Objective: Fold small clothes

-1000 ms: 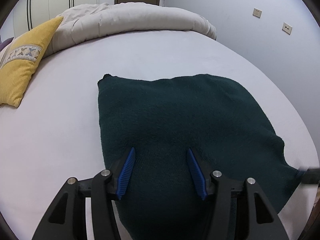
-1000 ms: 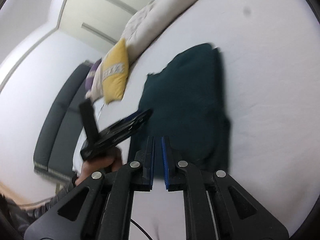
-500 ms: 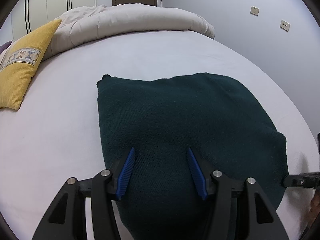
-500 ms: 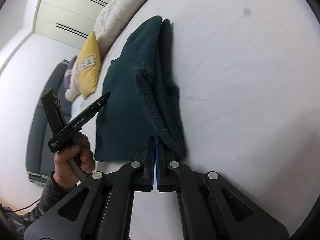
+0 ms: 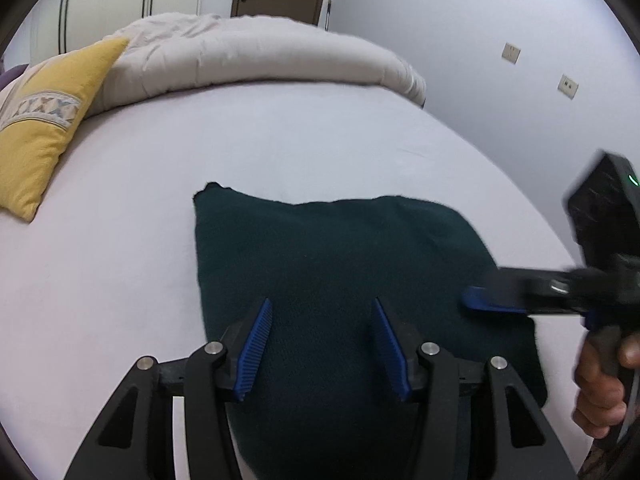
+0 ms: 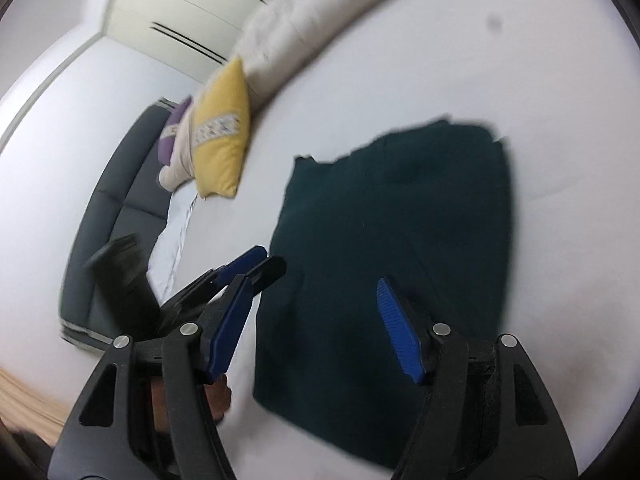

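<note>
A dark green folded garment (image 5: 340, 272) lies flat on the white bed; it also shows in the right wrist view (image 6: 396, 248). My left gripper (image 5: 320, 344) is open and empty, hovering over the garment's near edge. My right gripper (image 6: 316, 328) is open and empty above the garment's near side. It also shows at the right of the left wrist view (image 5: 492, 302), over the garment's right edge. The left gripper shows in the right wrist view (image 6: 256, 264), beside the garment's left edge.
A yellow cushion (image 5: 40, 128) lies at the left of the white bed (image 5: 120, 264). A rolled beige duvet (image 5: 248, 56) lies along the far side. A grey wall with sockets (image 5: 512, 53) stands to the right. A dark sofa (image 6: 116, 200) stands beyond the bed.
My right gripper has opened from shut, let go of the garment's edge and lifted above it. The garment now lies flat. My left gripper has stayed open and drawn back a little.
</note>
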A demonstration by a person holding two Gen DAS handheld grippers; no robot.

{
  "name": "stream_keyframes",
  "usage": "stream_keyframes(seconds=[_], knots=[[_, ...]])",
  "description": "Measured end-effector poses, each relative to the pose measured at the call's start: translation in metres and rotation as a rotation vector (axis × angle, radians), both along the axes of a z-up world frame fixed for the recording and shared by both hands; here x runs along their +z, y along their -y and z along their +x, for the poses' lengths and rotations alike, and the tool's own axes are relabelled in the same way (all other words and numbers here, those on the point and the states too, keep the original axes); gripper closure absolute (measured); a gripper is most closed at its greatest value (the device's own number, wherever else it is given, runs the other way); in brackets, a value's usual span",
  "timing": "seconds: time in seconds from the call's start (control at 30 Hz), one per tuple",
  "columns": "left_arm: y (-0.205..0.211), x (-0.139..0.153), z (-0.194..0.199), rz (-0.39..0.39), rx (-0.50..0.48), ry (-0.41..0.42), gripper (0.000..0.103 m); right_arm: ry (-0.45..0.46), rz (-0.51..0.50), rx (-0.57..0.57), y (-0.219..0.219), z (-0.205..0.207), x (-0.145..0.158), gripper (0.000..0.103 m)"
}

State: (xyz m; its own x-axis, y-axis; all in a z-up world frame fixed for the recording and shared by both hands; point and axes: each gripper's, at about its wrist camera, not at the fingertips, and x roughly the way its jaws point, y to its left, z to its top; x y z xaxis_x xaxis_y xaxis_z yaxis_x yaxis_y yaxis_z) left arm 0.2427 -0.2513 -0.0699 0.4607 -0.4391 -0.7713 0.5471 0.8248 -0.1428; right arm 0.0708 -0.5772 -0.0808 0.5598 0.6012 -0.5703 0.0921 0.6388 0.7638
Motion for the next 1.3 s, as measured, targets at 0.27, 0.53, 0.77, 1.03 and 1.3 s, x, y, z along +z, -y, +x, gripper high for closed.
stream_keyframes(seconds=[0.27, 0.53, 0.77, 1.03, 1.3], knots=[[0.006, -0.027, 0.017, -0.003, -0.003, -0.059, 0.045, -0.049, 0.136, -0.123, 0.046, 0.043, -0.040, 0.063], [-0.003, -0.033, 0.019, -0.085, -0.003, -0.059, 0.045, 0.009, 0.261, -0.333, 0.109, 0.022, -0.073, 0.078], [-0.039, -0.020, 0.012, -0.219, 0.051, -0.096, 0.051, -0.014, 0.139, -0.433, 0.124, -0.021, -0.066, 0.070], [-0.095, -0.029, 0.007, -0.298, 0.186, -0.206, 0.033, -0.005, -0.017, -0.308, 0.087, -0.046, -0.021, 0.028], [-0.071, -0.055, 0.012, -0.329, 0.128, -0.350, 0.030, -0.080, -0.083, -0.157, 0.040, -0.025, -0.042, 0.030]])
